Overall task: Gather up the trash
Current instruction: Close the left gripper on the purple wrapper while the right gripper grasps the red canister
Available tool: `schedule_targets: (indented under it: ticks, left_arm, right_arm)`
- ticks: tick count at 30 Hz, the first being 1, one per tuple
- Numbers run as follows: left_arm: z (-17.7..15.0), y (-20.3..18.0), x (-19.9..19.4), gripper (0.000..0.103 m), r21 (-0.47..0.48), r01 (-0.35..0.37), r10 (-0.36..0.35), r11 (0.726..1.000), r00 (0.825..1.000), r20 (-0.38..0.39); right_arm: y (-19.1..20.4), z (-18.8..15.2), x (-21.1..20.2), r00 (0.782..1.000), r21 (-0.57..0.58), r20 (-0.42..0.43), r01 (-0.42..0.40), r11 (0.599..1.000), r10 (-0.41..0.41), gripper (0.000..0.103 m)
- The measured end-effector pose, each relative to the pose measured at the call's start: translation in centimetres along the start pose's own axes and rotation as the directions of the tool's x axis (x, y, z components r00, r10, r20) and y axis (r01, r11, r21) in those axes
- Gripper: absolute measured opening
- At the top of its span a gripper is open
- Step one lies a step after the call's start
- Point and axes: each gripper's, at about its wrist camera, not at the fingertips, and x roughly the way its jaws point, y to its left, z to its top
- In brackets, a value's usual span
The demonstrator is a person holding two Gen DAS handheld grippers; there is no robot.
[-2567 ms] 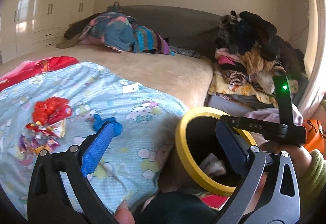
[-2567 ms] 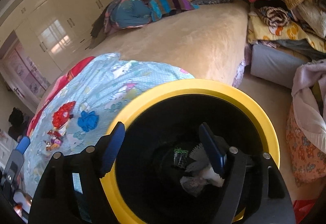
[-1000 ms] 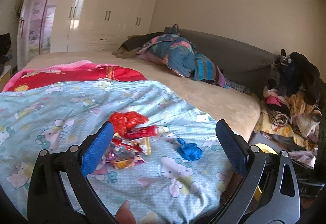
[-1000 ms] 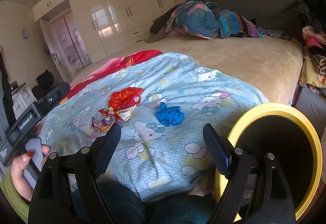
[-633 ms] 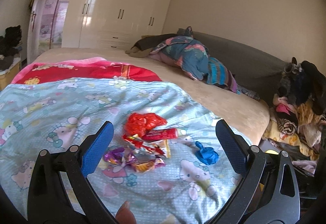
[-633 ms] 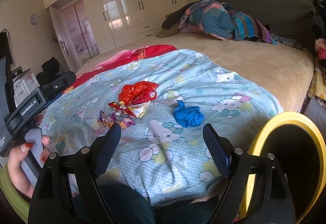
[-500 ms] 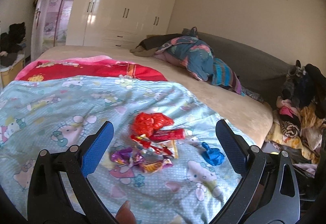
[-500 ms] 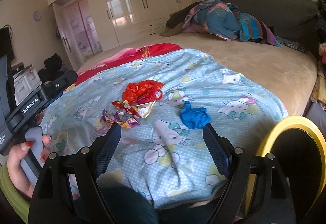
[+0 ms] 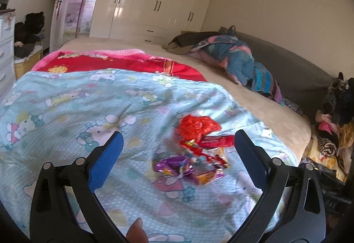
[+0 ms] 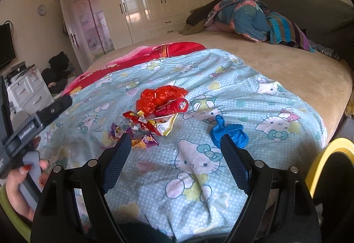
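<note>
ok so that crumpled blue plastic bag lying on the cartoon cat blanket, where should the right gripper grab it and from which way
Probably pinch the crumpled blue plastic bag across its bunched middle, coming down from above. It lies low and alone on the soft cartoon cat blanket, apart from the pile of snack wrappers, so a top approach clears everything. The right gripper is open and empty, already just short of it.

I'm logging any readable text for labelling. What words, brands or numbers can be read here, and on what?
Nothing reads with certainty.
Left gripper body: white lettering, too blurred to read.
Red tube wrapper: round logo on its end and print along its side, too small to read.
Yellow-and-white wrapper: round mark, unreadable.
Purple wrappers: print blurred.
Blue bedsheet: cartoon cats, no words.
</note>
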Motion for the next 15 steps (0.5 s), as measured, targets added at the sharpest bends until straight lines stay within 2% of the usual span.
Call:
schedule_targets:
  ticks: [8,15]
  left_arm:
    - [-1.3,1.5,1.7,0.092,0.005,-0.019,0.019,1.0,0.998,-0.062]
    - [-2.7,1.3,3.2,0.089,0.018,0.013,-0.011,1.0,0.993,-0.121]
  right_arm:
    - [-0.8,1.1,3.3,0.999,0.039,-0.029,0.032,0.999,-0.031,0.08]
    - [-1.9,2.9,6.5,0.999,0.082,-0.033,0.021,0.996,-0.018,0.08]
